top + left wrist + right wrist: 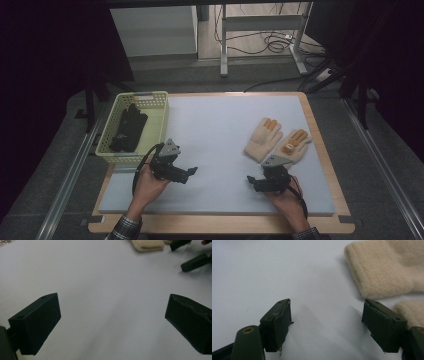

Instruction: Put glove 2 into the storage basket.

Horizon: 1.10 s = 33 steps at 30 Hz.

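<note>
My right tool (251, 181) hovered low over the worktop (220, 150) w/ both jaws spread apart and nothing between them. In the right gripper view the cuff of the left cream glove (384, 272) lay ahead and to the right of the gap, near but not touching; the cuff of the right cream glove (412, 311) sat just behind the right-hand jaw, so close I couldn't tell if it touched. From the high view, both gloves lay flat, palms up, side by side on the right half of the white pad, fingers w/ orange tips pointing away from me: left cream glove (263, 139), right cream glove (296, 145). My right tool was just below their cuffs, jaws aimed toward the middle of the pad.

My left tool (191, 172) was also wide open, empty, over bare pad on the left-centre, well apart from the gloves. In the left gripper view a glove cuff showed at the top edge, far ahead, w/ the other tool's jaws at upper right.

Yellow basket (156, 97) stood at the worktop's left edge, just beyond my left hand (147, 186), w/ a pair of black gloves (129, 127) lying inside it.
</note>
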Available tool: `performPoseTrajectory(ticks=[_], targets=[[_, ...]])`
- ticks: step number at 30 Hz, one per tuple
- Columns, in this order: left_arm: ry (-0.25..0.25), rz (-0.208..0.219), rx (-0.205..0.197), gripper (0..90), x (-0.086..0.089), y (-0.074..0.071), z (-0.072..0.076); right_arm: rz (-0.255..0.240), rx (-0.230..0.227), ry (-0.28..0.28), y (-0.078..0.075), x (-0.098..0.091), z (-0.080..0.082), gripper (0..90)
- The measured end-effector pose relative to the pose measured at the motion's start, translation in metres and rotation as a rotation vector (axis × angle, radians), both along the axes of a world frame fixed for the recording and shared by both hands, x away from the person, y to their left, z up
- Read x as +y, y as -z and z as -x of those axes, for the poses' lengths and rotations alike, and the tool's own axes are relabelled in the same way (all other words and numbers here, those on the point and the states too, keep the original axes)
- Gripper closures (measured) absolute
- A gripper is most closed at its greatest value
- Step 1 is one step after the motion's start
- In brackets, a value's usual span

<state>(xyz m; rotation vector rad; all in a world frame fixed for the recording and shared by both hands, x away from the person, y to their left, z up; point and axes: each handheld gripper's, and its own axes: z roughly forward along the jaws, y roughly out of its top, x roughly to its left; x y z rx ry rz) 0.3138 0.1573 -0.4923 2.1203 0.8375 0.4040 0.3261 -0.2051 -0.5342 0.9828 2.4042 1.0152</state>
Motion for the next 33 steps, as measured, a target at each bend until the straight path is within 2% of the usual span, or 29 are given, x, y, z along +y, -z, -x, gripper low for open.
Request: performPoseTrajectory(ticks=[3, 11, 14, 17, 18, 20, 23, 33], targets=[[-0.002, -0.001, 0.016, 0.3, -0.001, 0.012, 0.003, 0.000, 0.002, 0.000, 0.000, 0.000, 0.000, 22.3], [-0.034, -0.043, 0.052, 0.3, 0.000, 0.041, 0.007, 0.001, 0.007, 0.000, 0.000, 0.000, -0.001, 22.2], [-0.044, -0.089, 0.060, 0.3, -0.002, 0.048, 0.007, 0.003, 0.010, 0.001, 0.000, 0.000, -0.001, 22.2], [-0.048, -0.105, 0.066, 0.3, -0.003, 0.053, 0.006, 0.003, 0.010, 0.001, 0.000, 0.000, -0.001, 22.2], [-0.049, -0.106, 0.070, 0.3, -0.003, 0.056, 0.006, 0.002, 0.011, 0.001, 0.000, 0.000, -0.001, 22.2], [-0.050, -0.076, 0.099, 0.0, 0.000, 0.057, 0.003, 0.001, 0.011, 0.002, 0.000, 0.000, -0.001, 22.2], [-0.047, -0.066, 0.118, 0.0, 0.000, 0.058, 0.001, 0.000, 0.012, 0.004, 0.000, 0.000, -0.001, 22.2], [-0.050, -0.063, 0.115, 0.1, 0.001, 0.058, 0.002, -0.025, 0.021, 0.027, -0.002, -0.001, -0.001, 25.8]])
